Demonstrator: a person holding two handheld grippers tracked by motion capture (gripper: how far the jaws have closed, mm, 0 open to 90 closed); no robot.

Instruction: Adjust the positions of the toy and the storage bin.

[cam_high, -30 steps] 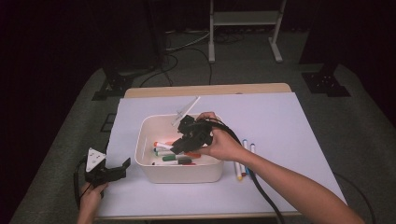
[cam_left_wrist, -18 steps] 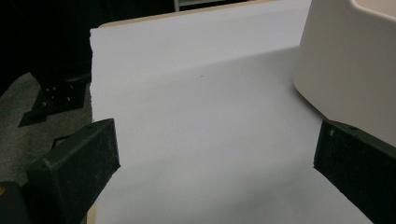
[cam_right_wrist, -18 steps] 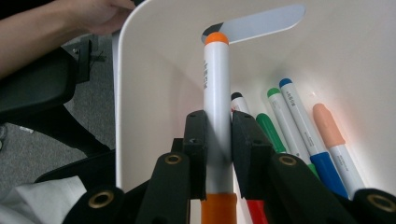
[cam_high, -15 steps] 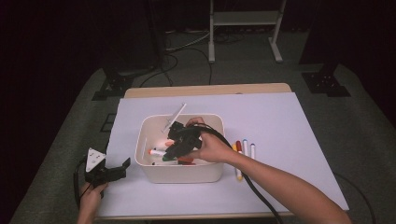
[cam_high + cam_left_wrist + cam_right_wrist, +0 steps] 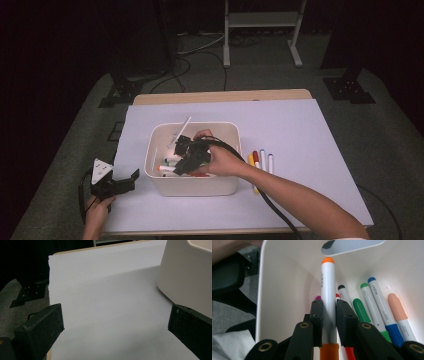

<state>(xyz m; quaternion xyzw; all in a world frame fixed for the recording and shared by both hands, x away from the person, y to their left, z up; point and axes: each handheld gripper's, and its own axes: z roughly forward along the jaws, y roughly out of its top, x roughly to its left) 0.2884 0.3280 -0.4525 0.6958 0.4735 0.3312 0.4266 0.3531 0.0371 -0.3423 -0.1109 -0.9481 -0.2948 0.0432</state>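
A white bin (image 5: pixel 192 124) stands mid-table on a white sheet (image 5: pixel 300 130). My right gripper (image 5: pixel 183 152) reaches down into it, shut on a white marker (image 5: pixel 181 131) whose far end rises over the bin's back rim. In the right gripper view, the right gripper (image 5: pixel 329 315) clamps this white marker (image 5: pixel 328 290), orange at tip and cap, close to the bin's inner wall (image 5: pixel 287 290). Several markers (image 5: pixel 374 302) lie on the bin's floor beside it. At the table's front left corner my left gripper (image 5: pixel 131 181) rests open, left of the bin; the left gripper (image 5: pixel 115 327) has bare sheet between its jaws.
Three markers (image 5: pixel 261 161) lie side by side on the sheet just right of the bin. The bin's outer wall (image 5: pixel 185 277) stands close to my left gripper's right jaw. The sheet's left edge (image 5: pixel 49 277) and the table's drop-off lie near it.
My right gripper has moved left and down into the bin with the white marker in it. The left gripper has stayed where it was.
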